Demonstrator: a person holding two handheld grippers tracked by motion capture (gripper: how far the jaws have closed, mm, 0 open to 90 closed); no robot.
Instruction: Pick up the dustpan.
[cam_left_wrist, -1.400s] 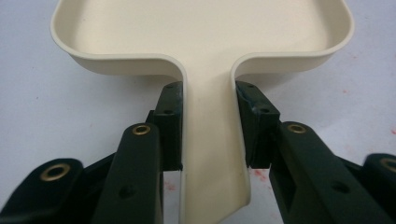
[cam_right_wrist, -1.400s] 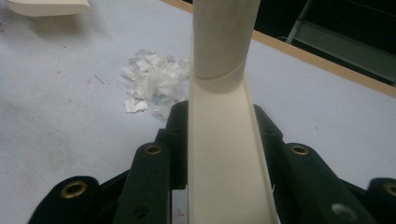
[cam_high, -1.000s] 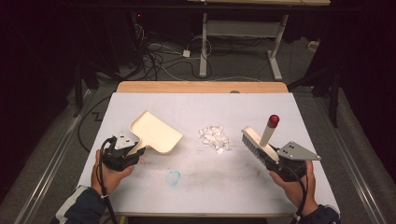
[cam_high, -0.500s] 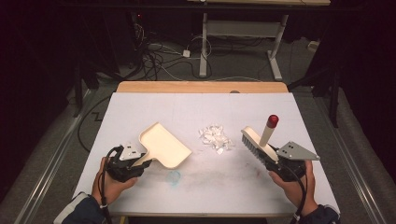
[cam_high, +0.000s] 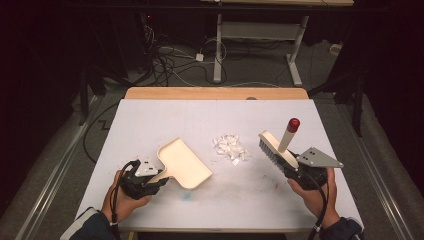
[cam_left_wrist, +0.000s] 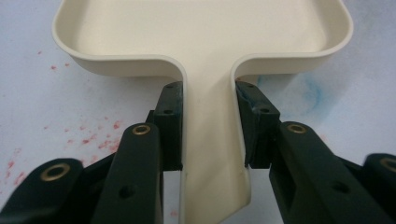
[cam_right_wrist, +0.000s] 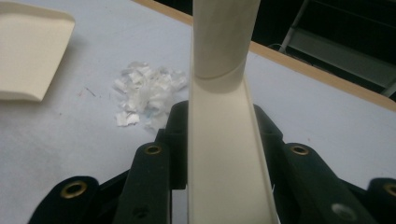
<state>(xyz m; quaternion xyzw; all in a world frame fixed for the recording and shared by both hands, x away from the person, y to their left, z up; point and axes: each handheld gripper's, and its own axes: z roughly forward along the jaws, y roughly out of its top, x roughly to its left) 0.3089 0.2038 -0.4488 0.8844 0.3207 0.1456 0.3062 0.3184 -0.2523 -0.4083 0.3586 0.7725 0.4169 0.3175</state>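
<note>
High view: the dustpan (cam_high: 182, 164) lies left of the paper bits (cam_high: 231, 148), the brush (cam_high: 276, 148) right. Left gripper view: jaws squeeze the pan's handle. Right gripper view: jaws squeeze the brush. Keep the pan flat, then sweep gently toward it.

High view: fixed above the table's (cam_high: 150, 120) near edge, facing forward and down, far enough to take in the whole top plus the floor beyond. Left gripper view: rides the left claw (cam_left_wrist: 208, 126), very close, looking down onto the dustpan (cam_left_wrist: 201, 32). Right gripper view: rides the right claw (cam_right_wrist: 219, 135), low, looking along the brush (cam_right_wrist: 224, 154) across the table. Shared with the high view: paper scraps (cam_right_wrist: 144, 91), centre frame.
</note>
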